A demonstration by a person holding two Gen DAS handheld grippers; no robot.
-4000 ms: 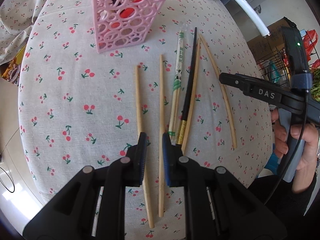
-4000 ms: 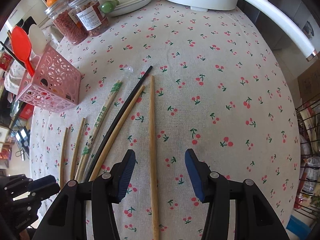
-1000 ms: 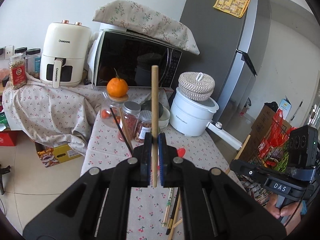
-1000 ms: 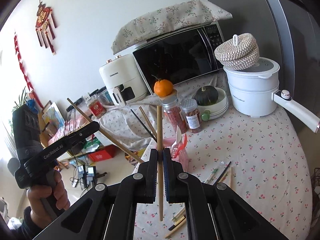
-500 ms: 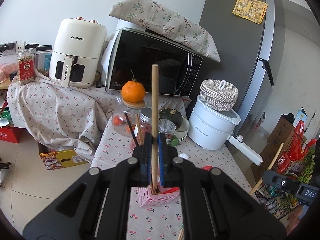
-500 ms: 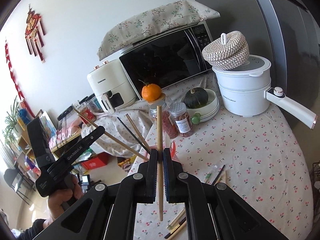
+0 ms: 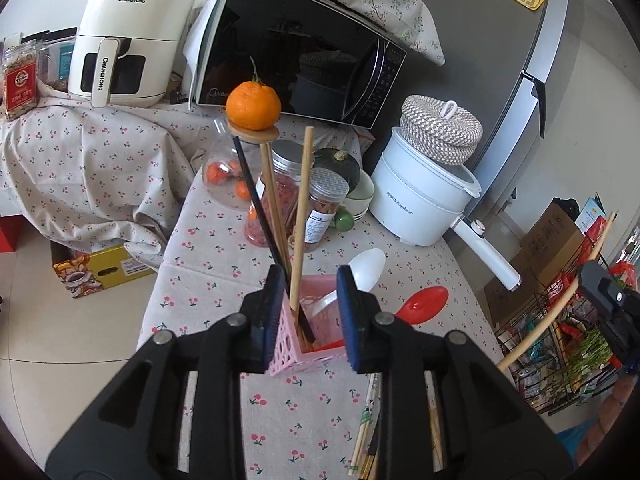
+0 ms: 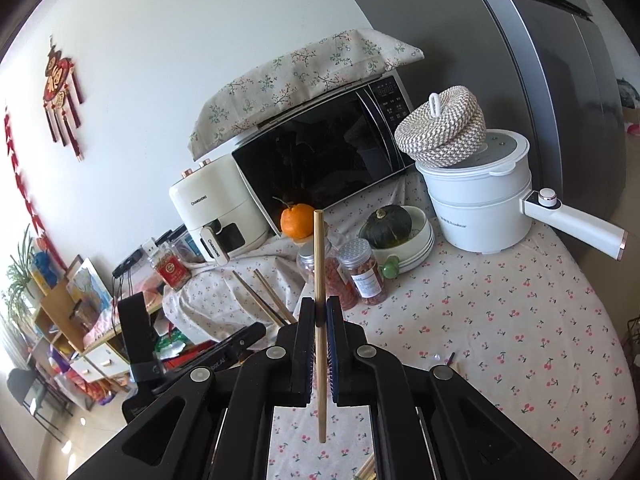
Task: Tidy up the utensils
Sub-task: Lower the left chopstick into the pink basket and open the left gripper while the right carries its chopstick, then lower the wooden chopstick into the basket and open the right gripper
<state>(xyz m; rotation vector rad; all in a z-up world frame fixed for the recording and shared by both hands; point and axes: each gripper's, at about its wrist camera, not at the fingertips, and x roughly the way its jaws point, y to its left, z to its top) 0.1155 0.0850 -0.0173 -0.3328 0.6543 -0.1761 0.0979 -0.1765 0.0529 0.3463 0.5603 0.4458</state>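
In the left wrist view my left gripper (image 7: 306, 312) is open just above the pink basket (image 7: 298, 354). A wooden chopstick (image 7: 301, 208) stands in the basket between the jaws, free of them, beside another wooden chopstick (image 7: 272, 188) and a black one (image 7: 256, 196). A white spoon (image 7: 366, 266) and a red spoon (image 7: 424, 304) lean out of the basket. My right gripper (image 8: 319, 344) is shut on a wooden chopstick (image 8: 319, 264), held upright above the table; it also shows at the right of the left wrist view (image 7: 560, 300). More chopsticks (image 7: 366, 440) lie on the cloth.
The cherry-print table (image 8: 500, 320) carries jars (image 7: 320, 208), an orange (image 7: 253, 106) on a lid, a bowl with a squash (image 8: 394, 224) and a white cooker (image 8: 480, 196). A microwave (image 7: 296, 60) and air fryer (image 7: 132, 40) stand behind. A wire rack (image 7: 560, 344) stands right.
My left gripper has opened and let its chopstick drop into the pink basket, and has come lower and closer to it. The right gripper still holds its chopstick.
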